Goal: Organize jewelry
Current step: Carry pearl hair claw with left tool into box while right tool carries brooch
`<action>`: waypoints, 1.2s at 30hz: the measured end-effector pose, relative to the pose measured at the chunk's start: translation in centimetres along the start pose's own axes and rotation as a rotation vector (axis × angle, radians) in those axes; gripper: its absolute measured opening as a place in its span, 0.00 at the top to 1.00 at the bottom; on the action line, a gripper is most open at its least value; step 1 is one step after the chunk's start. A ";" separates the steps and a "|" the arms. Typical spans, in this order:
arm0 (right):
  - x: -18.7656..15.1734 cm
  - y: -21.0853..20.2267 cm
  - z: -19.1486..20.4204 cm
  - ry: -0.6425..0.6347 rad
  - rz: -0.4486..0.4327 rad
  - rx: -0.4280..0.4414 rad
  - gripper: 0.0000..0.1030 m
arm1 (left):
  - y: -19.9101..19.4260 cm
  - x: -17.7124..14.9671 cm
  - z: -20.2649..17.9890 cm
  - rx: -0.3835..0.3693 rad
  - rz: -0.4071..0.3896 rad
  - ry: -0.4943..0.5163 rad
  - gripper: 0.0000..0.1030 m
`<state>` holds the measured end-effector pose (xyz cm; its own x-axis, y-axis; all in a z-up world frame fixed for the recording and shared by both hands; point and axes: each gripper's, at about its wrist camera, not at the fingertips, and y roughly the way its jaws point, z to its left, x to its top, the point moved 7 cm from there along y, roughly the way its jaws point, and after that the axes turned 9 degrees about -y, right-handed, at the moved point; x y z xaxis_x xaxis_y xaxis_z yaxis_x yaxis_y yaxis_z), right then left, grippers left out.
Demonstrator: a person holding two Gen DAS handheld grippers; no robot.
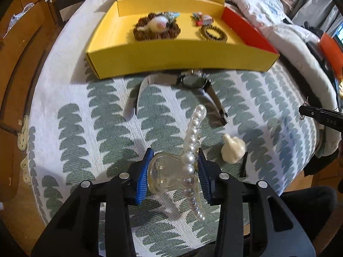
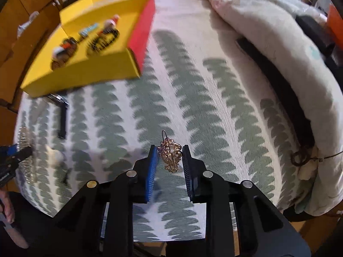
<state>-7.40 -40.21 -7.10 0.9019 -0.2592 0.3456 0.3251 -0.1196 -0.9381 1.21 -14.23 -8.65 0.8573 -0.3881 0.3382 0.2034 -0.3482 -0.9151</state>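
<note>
Mid-transfer step: left gripper (image 1: pixel 173 173) clamped on pearl hair claw (image 1: pixel 188 167), right gripper (image 2: pixel 169 162) pinching gold brooch (image 2: pixel 171 156), both above bed's near edge. Next: carry to yellow tray (image 1: pixel 171 57) (far side), release inside.

Both wrist views look steeply down, close over the leaf-print cloth (image 1: pixel 103 128), sharing the yellow box (image 2: pixel 90 72).

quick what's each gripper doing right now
left gripper: closed on the pearl hair clip, lifted off the bedspread
right gripper: closed on a small gold brooch
</note>
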 end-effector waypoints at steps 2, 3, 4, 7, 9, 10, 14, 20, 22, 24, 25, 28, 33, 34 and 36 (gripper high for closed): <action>0.5 -1.1 0.9 -0.005 -0.027 0.015 0.76 | -0.4 0.1 0.1 -0.009 -0.010 -0.008 0.61; 0.7 -1.8 1.2 -0.009 -0.046 0.019 0.76 | -0.6 0.3 0.1 -0.014 -0.015 -0.015 0.61; 1.4 -2.5 1.9 -0.012 -0.063 0.025 0.76 | -0.8 0.7 0.3 -0.019 -0.020 -0.023 0.61; 3.3 -3.7 3.1 -0.019 -0.114 0.071 0.76 | -1.5 2.2 1.1 -0.037 -0.032 -0.043 0.61; 4.9 -4.4 4.2 -0.033 -0.147 0.100 0.76 | -2.0 3.1 1.2 -0.048 -0.047 -0.059 0.61; 5.8 -4.5 4.8 -0.038 -0.156 0.123 0.76 | -2.4 3.6 1.3 -0.052 -0.057 -0.066 0.61; 9.4 -5.1 7.5 -0.096 -0.170 0.115 0.76 | -3.9 6.6 0.9 -0.070 -0.107 -0.099 0.61; 15.2 -3.2 11.1 -0.157 -0.154 0.172 0.76 | -4.5 12.1 -1.6 -0.118 -0.136 -0.113 0.61; 17.0 -1.5 11.5 -0.163 -0.134 0.183 0.76 | -3.5 14.2 -2.5 -0.132 -0.121 -0.116 0.61; 18.8 0.1 11.4 -0.147 -0.119 0.198 0.76 | -1.9 16.5 -3.2 -0.128 -0.104 -0.121 0.61; 19.7 1.1 11.1 -0.136 -0.106 0.196 0.76 | -1.2 17.2 -3.4 -0.124 -0.097 -0.123 0.61; 21.5 3.4 10.1 -0.108 -0.072 0.176 0.76 | 1.5 19.5 -3.5 -0.105 -0.064 -0.125 0.61; 23.9 6.5 9.4 -0.100 -0.035 0.159 0.76 | 5.6 20.8 -3.7 -0.093 -0.004 -0.107 0.61; 24.4 7.1 9.3 -0.105 -0.030 0.144 0.76 | 6.5 21.0 -3.9 -0.099 0.006 -0.097 0.61; 25.1 7.8 9.2 -0.118 -0.021 0.125 0.76 | 7.1 21.3 -4.3 -0.102 0.016 -0.079 0.61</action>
<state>20.36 -38.84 -6.01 0.9191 -0.1428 0.3671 0.3707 -0.0016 -0.9287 18.86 -28.57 -6.99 0.8953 -0.3274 0.3019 0.1438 -0.4292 -0.8917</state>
